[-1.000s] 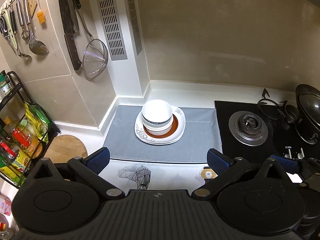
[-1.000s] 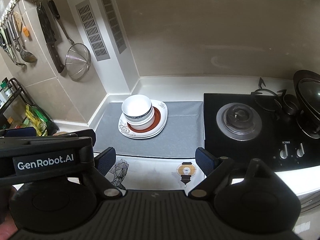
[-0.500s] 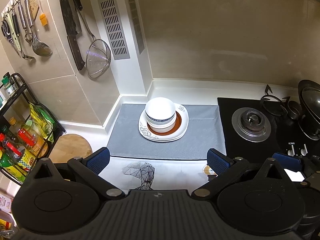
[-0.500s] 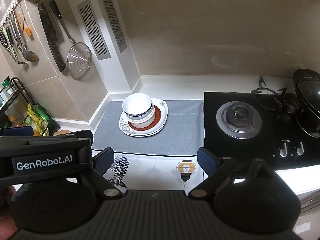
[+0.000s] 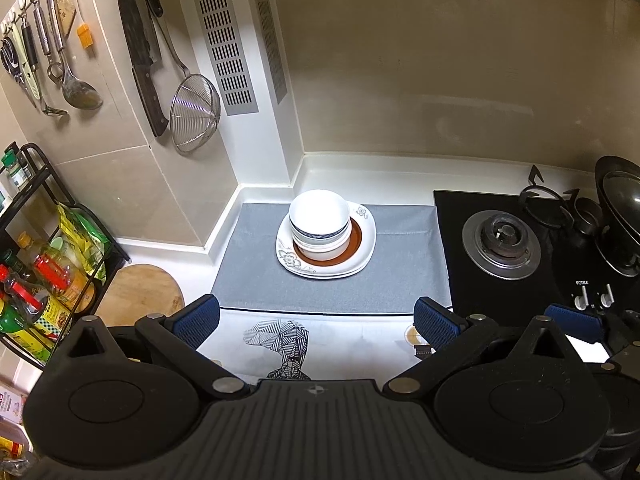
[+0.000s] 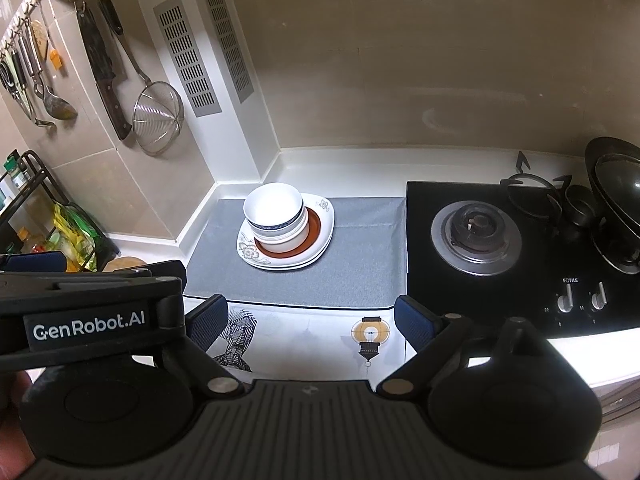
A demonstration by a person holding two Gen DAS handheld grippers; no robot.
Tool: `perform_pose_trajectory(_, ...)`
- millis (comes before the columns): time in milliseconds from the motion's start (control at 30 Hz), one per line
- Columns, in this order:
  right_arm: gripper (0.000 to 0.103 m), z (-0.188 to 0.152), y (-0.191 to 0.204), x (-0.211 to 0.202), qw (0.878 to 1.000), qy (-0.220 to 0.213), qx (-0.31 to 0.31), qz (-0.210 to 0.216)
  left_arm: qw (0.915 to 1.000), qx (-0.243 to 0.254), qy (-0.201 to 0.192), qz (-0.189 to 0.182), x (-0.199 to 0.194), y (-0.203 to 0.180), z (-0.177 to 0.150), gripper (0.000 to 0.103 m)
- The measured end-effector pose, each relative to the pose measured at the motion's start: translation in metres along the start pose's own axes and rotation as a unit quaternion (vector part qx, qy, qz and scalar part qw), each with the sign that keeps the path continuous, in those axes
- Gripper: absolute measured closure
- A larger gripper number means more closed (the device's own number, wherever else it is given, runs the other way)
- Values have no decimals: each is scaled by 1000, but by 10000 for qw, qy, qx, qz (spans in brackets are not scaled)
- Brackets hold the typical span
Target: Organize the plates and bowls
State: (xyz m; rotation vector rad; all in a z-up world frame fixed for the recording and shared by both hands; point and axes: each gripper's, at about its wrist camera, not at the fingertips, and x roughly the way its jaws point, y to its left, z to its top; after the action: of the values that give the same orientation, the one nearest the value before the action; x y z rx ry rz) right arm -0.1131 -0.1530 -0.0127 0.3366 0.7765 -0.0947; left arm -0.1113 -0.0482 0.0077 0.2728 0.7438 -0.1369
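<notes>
A stack of white bowls [image 5: 319, 222] sits on a red-brown plate [image 5: 355, 236], which lies on white flowered plates [image 5: 362, 264] on a grey mat [image 5: 400, 276]. The stack also shows in the right wrist view [image 6: 276, 216]. My left gripper [image 5: 316, 318] is open and empty, held above the counter's front edge, well short of the stack. My right gripper [image 6: 310, 320] is open and empty, to the right of the left one. The left gripper's body [image 6: 88, 312] shows at the left of the right wrist view.
A gas hob [image 5: 502, 240] with a dark wok [image 5: 618, 220] lies right of the mat. Knives, ladles and a strainer [image 5: 195, 114] hang on the left wall. A rack of bottles [image 5: 36, 280] and a round wooden board [image 5: 138, 294] stand at the left.
Both grippers have drawn back and up from the stack, which looks smaller and farther. Both stay open. The dishes have not moved.
</notes>
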Motion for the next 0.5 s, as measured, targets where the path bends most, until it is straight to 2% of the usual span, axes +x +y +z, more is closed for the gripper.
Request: perform_pose_trajectory(500, 10, -6, -3, -5, 10000, 10, 76, 7, 10000, 61, 13, 17, -6, -5, -4, 0)
